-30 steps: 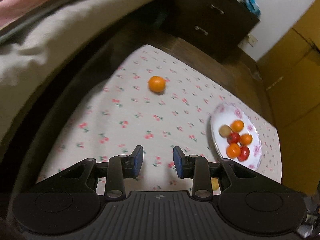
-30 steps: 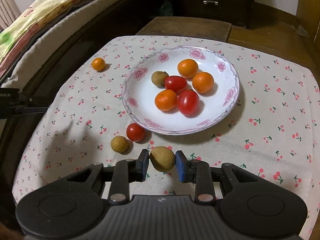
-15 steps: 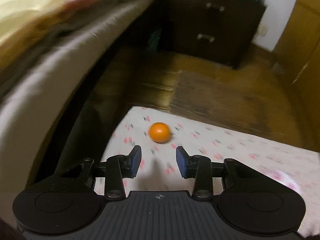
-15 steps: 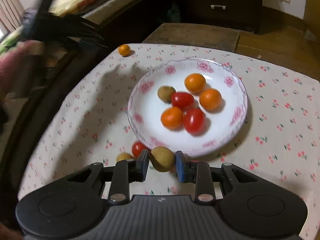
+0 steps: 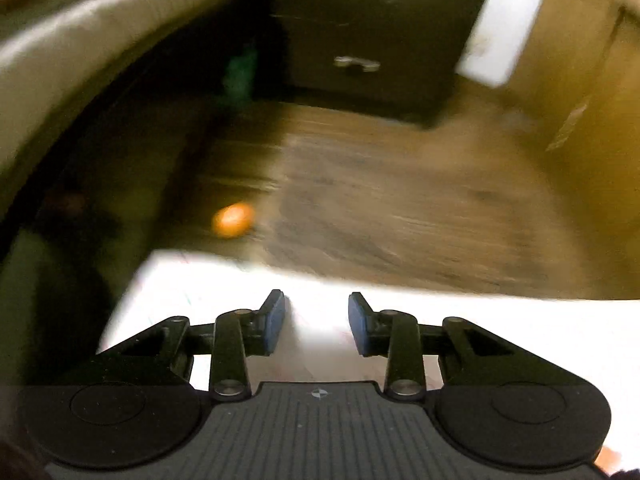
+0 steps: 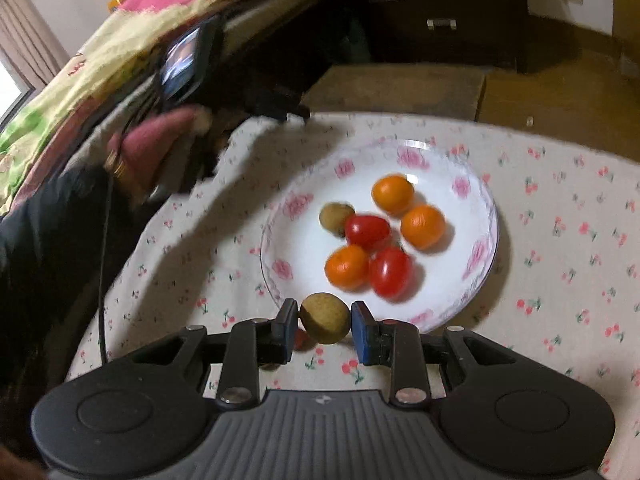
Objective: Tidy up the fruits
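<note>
We are finding no brand, label or writing that can be read in either view; the left view is blurring heavily.

Our right gripper [image 6: 325, 322] is closing its blue-padded fingers [image 6: 287, 330] on a brownish-yellow round fruit [image 6: 325, 317], one pad pressing each side, and it is hanging just beside the near rim of the plate [image 6: 486, 236]. Our left gripper [image 5: 316, 318] is holding its fingers [image 5: 276, 318] apart with nothing between them.

The plate, white with pink flowers, is sitting on the desk, which is wearing a pale cloth [image 6: 560, 240] printed with small cherries. In the plate, three oranges [image 6: 393, 194] are lying with two red tomatoes [image 6: 390, 271] and another brownish fruit [image 6: 335, 218], all bunched close and touching. A bit of a red fruit [image 6: 303, 340] is showing just below the plate's near rim, half hidden behind the right gripper.

In the left view, one small orange fruit [image 5: 234, 219] is showing as a smear beyond the far edge of the cloth [image 5: 520, 332]; we cannot tell what it is resting on.

Left of the plate, our other hand [image 6: 156, 148] is gripping the left tool near the desk's far corner. Behind the plate, a bed with a bright quilt [image 6: 100, 68] is running along the left, a dark chest of drawers [image 6: 440, 8] is standing farther back, and the wooden floor [image 6: 560, 96] is lying beyond.
</note>
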A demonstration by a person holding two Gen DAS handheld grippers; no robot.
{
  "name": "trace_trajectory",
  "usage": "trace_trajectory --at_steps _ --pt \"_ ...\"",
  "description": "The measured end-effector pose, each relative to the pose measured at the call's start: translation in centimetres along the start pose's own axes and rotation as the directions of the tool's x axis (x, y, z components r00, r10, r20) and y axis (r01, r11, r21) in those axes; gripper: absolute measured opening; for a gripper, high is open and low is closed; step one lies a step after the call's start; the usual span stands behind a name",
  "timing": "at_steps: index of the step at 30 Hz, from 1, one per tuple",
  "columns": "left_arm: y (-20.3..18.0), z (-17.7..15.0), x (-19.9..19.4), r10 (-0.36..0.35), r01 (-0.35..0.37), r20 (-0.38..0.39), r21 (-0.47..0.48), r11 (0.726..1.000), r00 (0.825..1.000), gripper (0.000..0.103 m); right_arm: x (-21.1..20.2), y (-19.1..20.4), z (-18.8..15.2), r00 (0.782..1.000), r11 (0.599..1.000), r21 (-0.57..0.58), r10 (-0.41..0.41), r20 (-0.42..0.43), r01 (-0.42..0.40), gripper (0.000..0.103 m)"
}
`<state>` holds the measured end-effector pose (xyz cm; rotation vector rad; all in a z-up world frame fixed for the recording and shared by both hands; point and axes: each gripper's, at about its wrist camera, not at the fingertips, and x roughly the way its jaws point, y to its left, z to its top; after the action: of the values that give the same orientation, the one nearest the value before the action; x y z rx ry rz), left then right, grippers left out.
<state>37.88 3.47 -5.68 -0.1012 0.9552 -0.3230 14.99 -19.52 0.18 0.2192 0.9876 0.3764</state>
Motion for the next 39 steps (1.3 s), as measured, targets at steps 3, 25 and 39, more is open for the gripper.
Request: trace_trajectory --at_steps 3,25,39 --pt "0.3 -3.3 -5.0 -0.06 0.06 0.017 -0.003 0.998 0.998 0.044 -0.5 0.0 -0.1 1.0 1.0 0.016 0.006 0.009 -0.006 0.03" --pt "-12.1 -17.9 -11.6 -0.059 0.124 -0.246 0.261 0.957 0.968 0.048 -1.7 -1.5 -0.1 0.999 0.994 0.111 -0.019 0.043 0.014 0.03" --pt "-13.6 -18.0 -10.0 0.031 0.047 -0.216 0.345 0.938 0.976 0.033 -1.0 -2.6 0.4 0.999 0.985 0.169 0.008 0.032 -0.013 0.03"
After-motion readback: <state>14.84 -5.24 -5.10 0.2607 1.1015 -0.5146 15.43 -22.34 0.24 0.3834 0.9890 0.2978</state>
